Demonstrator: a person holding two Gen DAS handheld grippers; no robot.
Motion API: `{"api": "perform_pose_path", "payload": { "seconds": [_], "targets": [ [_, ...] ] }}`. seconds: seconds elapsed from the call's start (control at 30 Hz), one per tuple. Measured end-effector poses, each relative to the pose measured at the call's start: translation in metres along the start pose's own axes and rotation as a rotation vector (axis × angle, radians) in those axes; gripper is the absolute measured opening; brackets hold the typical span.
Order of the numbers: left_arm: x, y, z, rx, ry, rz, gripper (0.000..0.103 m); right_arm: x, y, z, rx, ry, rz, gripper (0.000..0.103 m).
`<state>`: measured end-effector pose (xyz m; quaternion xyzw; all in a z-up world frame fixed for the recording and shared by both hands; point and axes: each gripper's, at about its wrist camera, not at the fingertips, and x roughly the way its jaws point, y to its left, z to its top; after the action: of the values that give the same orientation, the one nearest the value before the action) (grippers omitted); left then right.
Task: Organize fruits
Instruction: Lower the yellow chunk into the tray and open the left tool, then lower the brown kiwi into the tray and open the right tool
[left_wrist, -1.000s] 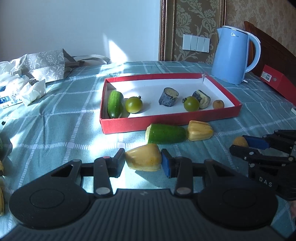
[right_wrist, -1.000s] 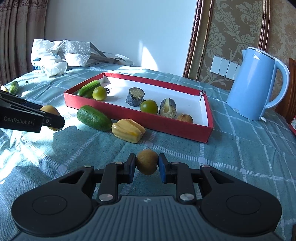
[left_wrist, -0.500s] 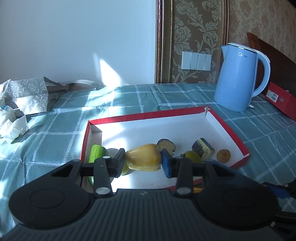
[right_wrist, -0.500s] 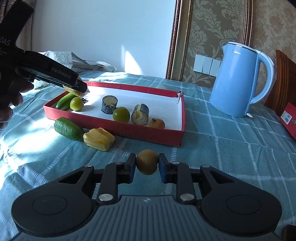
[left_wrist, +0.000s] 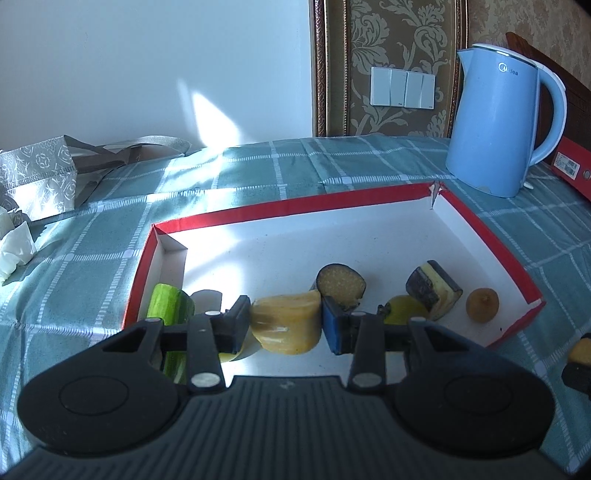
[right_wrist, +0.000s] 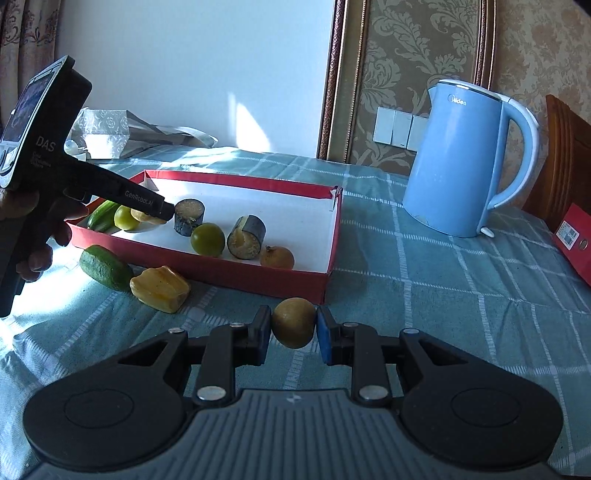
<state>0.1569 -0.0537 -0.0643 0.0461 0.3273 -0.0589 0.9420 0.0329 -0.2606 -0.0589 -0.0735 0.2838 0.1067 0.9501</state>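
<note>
1. Already in the shallow red cardboard tray with a white floor (right_wrist: 334, 236): a green cucumber piece (right_wrist: 103, 215), two round green fruits (right_wrist: 207, 239), two dark-skinned cut chunks (right_wrist: 246, 237) and a small brown round fruit (right_wrist: 277, 257).
2. Left on the teal checked table (right_wrist: 424, 295), just outside the tray: a fat green cucumber chunk (right_wrist: 105, 267) and a ridged yellow fruit piece (right_wrist: 160, 289).
3. The left claw (left_wrist: 285, 326), angled down over the tray's near-left part, grips a yellow fruit chunk (left_wrist: 286, 326).
4. The right claw (right_wrist: 293, 329) hangs short of the tray's near corner, clenched on a round yellow-brown fruit (right_wrist: 293, 322).
</note>
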Motion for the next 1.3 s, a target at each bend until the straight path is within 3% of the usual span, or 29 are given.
{"api": "perform_pose_path", "payload": {
  "seconds": [0.43, 0.6, 0.77, 0.97, 1.3],
  "targets": [
    [-0.013, 0.001, -0.018, -0.016, 0.016, 0.009, 0.04, 0.015, -0.006, 0.025, -0.034, -0.037, 0.034, 0.026],
    [-0.023, -0.008, -0.019, 0.042, -0.013, 0.039, 0.054, 0.028, -0.006, 0.043, -0.055, -0.06, 0.041, 0.026],
    [-0.038, 0.004, -0.016, -0.02, -0.042, 0.07, 0.063, 0.042, -0.005, 0.059, -0.08, -0.077, 0.044, 0.026],
    [-0.078, 0.02, -0.025, -0.078, -0.074, 0.103, 0.072, 0.063, -0.008, 0.067, -0.079, -0.059, 0.047, 0.026],
    [-0.11, 0.035, -0.067, -0.169, 0.001, 0.153, 0.073, 0.122, -0.002, 0.074, -0.081, 0.058, 0.052, 0.026]
  ]
}}
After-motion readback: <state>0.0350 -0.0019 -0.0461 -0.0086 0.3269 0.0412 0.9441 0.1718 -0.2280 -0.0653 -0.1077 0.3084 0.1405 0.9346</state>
